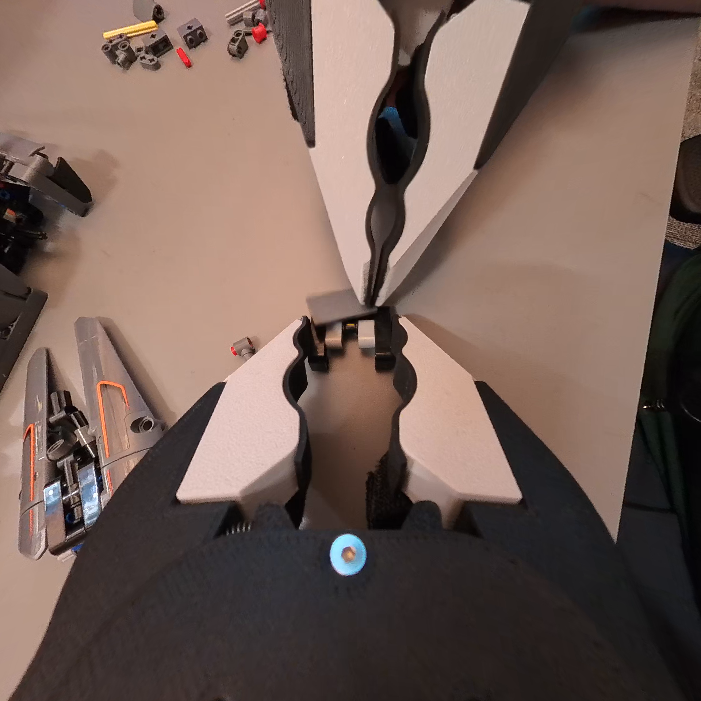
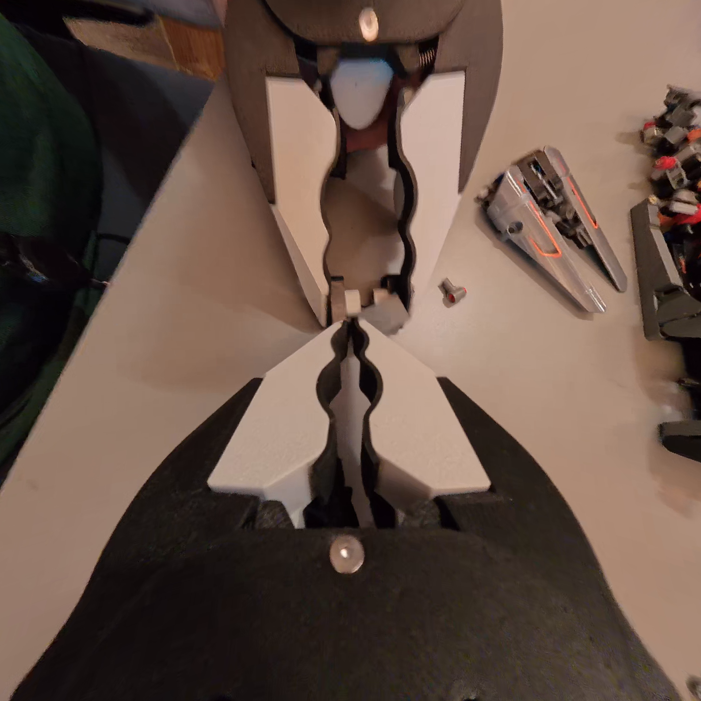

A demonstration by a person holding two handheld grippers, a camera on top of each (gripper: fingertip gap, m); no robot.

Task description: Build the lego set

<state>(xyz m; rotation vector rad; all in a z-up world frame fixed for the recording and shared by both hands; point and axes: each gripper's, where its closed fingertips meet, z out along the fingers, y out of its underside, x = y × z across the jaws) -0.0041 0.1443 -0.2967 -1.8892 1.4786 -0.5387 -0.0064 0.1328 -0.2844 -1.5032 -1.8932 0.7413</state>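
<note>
The desk [image 1: 212, 212] is a plain, pale beige surface; its edge runs down the right side of the left wrist view, with dark green fabric [image 1: 679, 379] beyond it. In the right wrist view the same edge runs diagonally at the left of the frame.

The small lego assembly [image 1: 351, 335] sits at the centre of the left wrist view, raised above the desk between the two grippers. It consists of two black beams on the outside and light grey connectors between them, with a small yellow part visible in the middle. The left gripper [image 1: 351, 341] holds it: the fingers [image 1: 265, 398] are clamped on the outer black beams, one on each side.

The right gripper [image 1: 373, 301] enters from the top of that frame. Its fingers [image 1: 417, 227] are closed on the edge of a flat grey tile [image 1: 339, 305], which rests tilted on top of the assembly. In the right wrist view the right gripper [image 2: 351, 322] shows its tips pressed together at the assembly [image 2: 364, 303].

At the lower left of the left wrist view lies a grey winged section with orange lines [image 1: 76, 436]. A loose grey pin with a red end [image 1: 242, 347] lies just beside the left gripper. Loose grey, red and yellow pieces [image 1: 163, 41] are scattered at the upper left. A dark, partly built model [image 1: 34, 197] sits at the left edge.
</note>
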